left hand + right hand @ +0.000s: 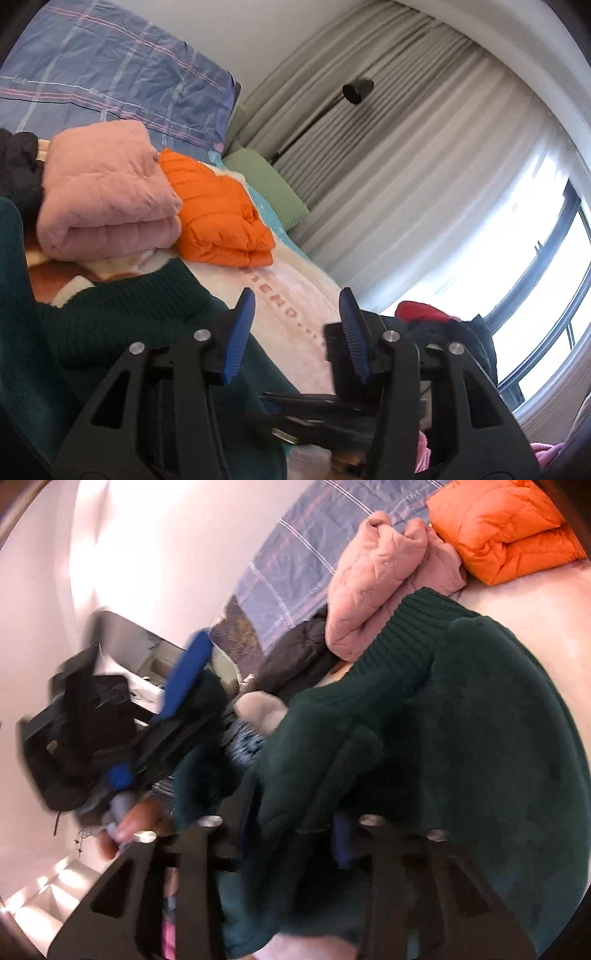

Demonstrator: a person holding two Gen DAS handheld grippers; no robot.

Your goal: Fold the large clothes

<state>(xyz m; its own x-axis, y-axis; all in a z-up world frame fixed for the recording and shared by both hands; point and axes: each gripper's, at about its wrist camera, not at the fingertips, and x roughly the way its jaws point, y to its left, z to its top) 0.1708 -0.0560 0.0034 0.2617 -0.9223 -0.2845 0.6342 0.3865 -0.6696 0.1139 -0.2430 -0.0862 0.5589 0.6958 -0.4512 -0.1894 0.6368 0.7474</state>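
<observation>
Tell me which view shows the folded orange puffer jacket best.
The left wrist view: the folded orange puffer jacket lies whole and sharp beside the pink quilted bundle. The right wrist view crops it at the top corner.

Reddish letters on the cream blanket (295,295) read roughly "IENO..."; the start is hidden

The dark green sweater (461,738) is big and soft, with a ribbed band at its edge, and it lies bunched up and rumpled on the bed, not folded flat. In the left wrist view the green sweater (110,314) fills the side from 7 to 9 o'clock, and its ribbed edge points toward 2 o'clock. A folded pink jacket (107,199) sits past it at 10 o'clock, and a folded orange puffy jacket (221,218) lies touching the pink one, on its 3 o'clock side.
</observation>
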